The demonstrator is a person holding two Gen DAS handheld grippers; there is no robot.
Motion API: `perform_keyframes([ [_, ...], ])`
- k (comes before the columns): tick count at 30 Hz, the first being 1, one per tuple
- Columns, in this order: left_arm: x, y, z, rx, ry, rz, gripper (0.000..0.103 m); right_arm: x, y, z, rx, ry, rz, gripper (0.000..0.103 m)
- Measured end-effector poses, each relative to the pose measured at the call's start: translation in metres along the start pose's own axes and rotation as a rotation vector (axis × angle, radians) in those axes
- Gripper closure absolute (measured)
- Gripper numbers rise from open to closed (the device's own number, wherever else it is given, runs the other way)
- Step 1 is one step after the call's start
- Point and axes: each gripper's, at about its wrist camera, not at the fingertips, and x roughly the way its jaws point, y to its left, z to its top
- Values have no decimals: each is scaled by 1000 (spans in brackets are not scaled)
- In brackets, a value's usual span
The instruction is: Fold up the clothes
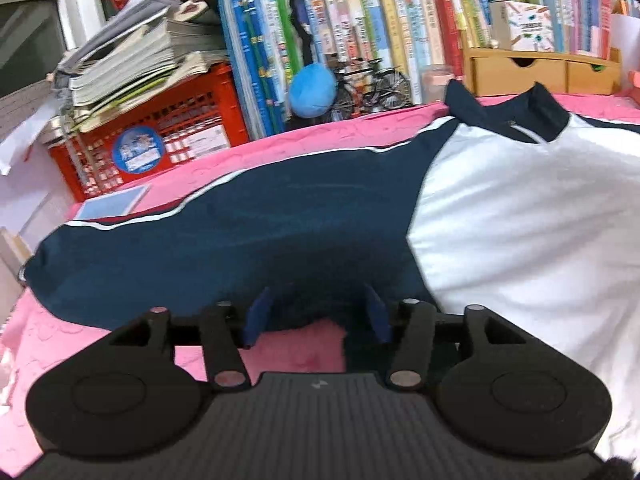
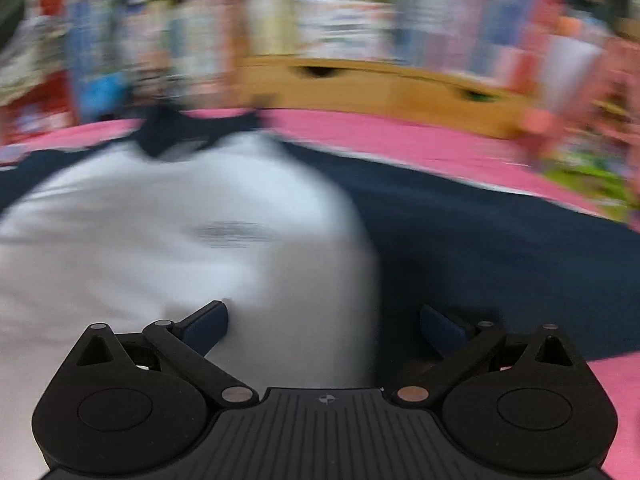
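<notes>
A jacket with a white body (image 1: 520,216), navy sleeves (image 1: 240,236) and a navy collar (image 1: 508,104) lies spread flat on a pink cover (image 1: 60,344). My left gripper (image 1: 318,318) is open, low over the near edge of the left navy sleeve. The sleeve's hem lies between its blue pads (image 1: 258,314) without being pinched. The right wrist view is blurred by motion. There my right gripper (image 2: 324,328) stands wide open just above the jacket, where the white body (image 2: 180,232) meets the right navy sleeve (image 2: 500,248). Nothing is held between its fingers.
Behind the cover stand rows of books (image 1: 380,28), a red crate (image 1: 160,132) under a stack of magazines (image 1: 140,56), a blue plush (image 1: 312,90), a model bicycle (image 1: 372,88) and a wooden drawer box (image 1: 540,70). A light blue card (image 1: 112,202) lies beside the left sleeve.
</notes>
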Motion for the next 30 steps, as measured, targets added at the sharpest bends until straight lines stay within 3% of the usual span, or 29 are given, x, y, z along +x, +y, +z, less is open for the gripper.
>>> perform_keyframes([
  [3,-5,2,7,3,6,105,54,-5,-53,1,176,32,-49,0],
  [4,-10,3,11,-16,-5,104,57,-8,-60,1,221,33,-41,0],
  [6,-23,-9,24,-31,-39,6,57,-20,-48,5,196,-9,-127,2],
  [9,-42,-29,42,-51,-91,-151,56,-31,-15,14,129,-97,11,2],
  [11,-40,-51,51,-34,-72,-220,55,-28,14,21,98,-98,143,2],
  [15,-3,-89,65,13,-6,-232,56,2,75,33,-1,-25,280,6],
  [16,8,-96,68,13,9,-224,56,11,87,36,-23,-9,286,23],
  [17,20,-102,72,11,20,-214,57,20,98,39,-44,8,289,66],
  [18,32,-106,77,11,30,-201,57,33,105,45,-52,43,292,86],
  [19,42,-110,81,11,40,-187,57,42,109,50,-41,44,281,92],
  [26,108,-122,108,-7,-4,-32,55,97,98,86,54,10,209,97],
  [30,131,-116,121,-40,-1,-38,54,131,84,105,105,-6,194,103],
])
